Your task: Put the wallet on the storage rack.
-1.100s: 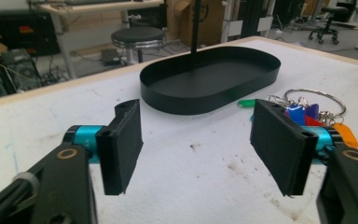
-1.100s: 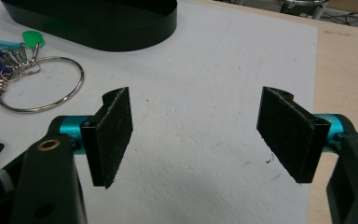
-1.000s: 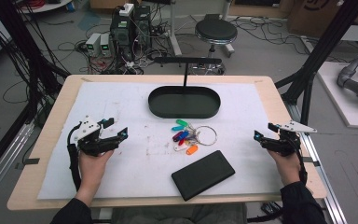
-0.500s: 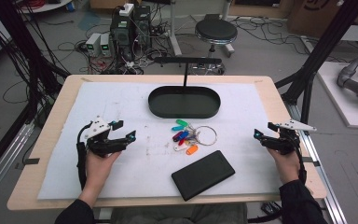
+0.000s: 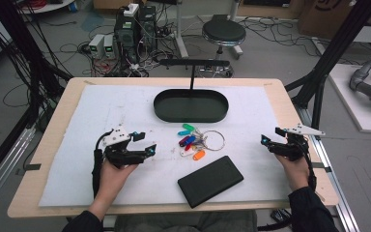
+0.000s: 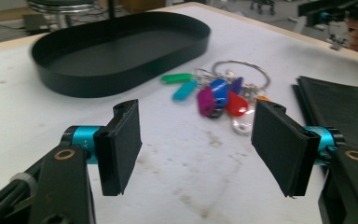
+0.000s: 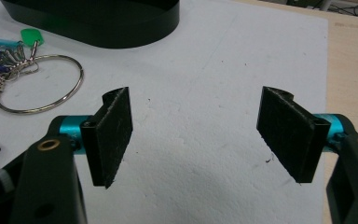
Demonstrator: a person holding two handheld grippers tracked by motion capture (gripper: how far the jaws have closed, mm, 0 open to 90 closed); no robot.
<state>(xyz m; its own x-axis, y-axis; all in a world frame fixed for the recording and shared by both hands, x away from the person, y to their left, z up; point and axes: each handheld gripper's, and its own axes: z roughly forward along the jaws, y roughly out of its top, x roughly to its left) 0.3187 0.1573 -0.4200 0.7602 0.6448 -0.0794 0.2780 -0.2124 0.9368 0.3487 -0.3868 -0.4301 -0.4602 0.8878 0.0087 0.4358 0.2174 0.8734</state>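
Worktop [image 5: 101,111]: white mat, tray [image 5: 191,105] at the back
Left hand-held gripper [image 5: 142,143]: jaws spread — aimed at keys [image 5: 195,141], likely to grasp
Right hand-held gripper [image 5: 270,143]: jaws spread, idle — apart

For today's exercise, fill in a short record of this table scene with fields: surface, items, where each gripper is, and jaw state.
surface: white mat on a wooden table
tray: black oval tray, empty, at the far middle
keys: key bunch with coloured tags on a ring, just in front of the tray
tablet: flat black tablet near the front edge
left gripper: left of the keys, pointing at them, jaws open, holding nothing
right gripper: at the mat's right side, jaws open, holding nothing
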